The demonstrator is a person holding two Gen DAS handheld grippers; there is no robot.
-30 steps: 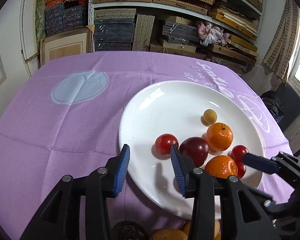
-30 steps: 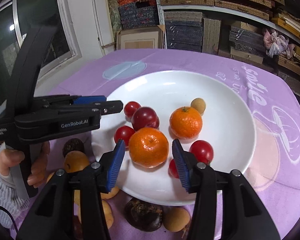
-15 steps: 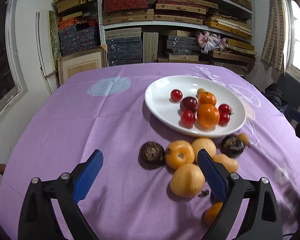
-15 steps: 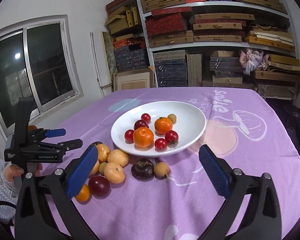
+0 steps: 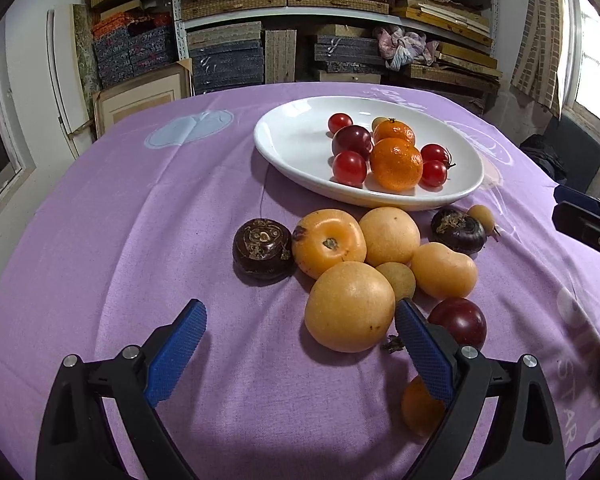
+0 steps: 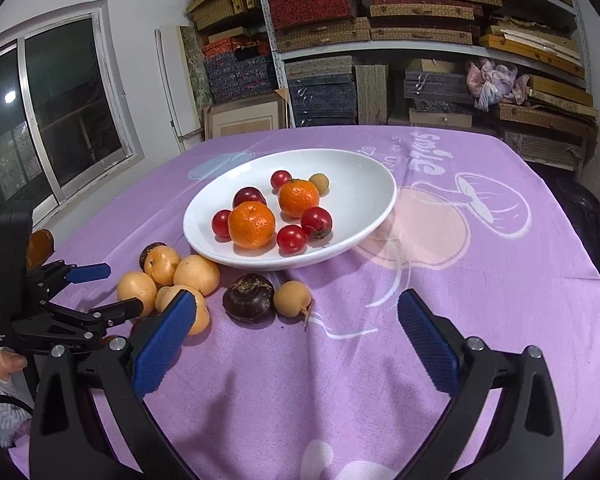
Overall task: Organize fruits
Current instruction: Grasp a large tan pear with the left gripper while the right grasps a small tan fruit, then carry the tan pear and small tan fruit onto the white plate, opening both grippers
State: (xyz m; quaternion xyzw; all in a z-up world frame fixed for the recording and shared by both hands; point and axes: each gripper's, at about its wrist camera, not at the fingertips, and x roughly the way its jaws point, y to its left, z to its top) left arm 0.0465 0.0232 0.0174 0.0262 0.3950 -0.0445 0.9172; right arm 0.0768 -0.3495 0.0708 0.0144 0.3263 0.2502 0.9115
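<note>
Both sets of tongs hang wide open and empty over the purple cloth-covered tabletop (image 5: 100,208); the left tongs (image 5: 300,344) have their blue ribbed pads spread either side of bare cloth, with the large round yellow-orange fruit (image 5: 350,306) just inside the right-hand pad but not touched; the right tongs (image 6: 296,332) frame empty cloth too, nothing between the pads.

The wide white ceramic plate (image 6: 364,184) sits further back on the tabletop, already carrying two bright orange mandarins (image 6: 252,220), a dark red plum and several small red cherry tomatoes (image 6: 291,239); short of its near rim lies the loose pile: pale yellow round fruits touching one another, a dark brown squat water chestnut (image 5: 262,248) at the left edge of the heap, a second one (image 6: 249,298) just beside a small tan round longan-like fruit (image 6: 293,298), and a dark red plum (image 5: 462,322) close to the left tongs' right pad.

My read: these yellow fruits look soft-skinned and fairly light, smooth enough to roll or slip; take one across its widest middle, pads level, gentle squeeze so it does not bruise; the big near one seems the obvious pick for the left side. The chestnuts look hard and flat-sided, an easier hold; the small one by the right tongs could squirt out if pinched off-centre.
</note>
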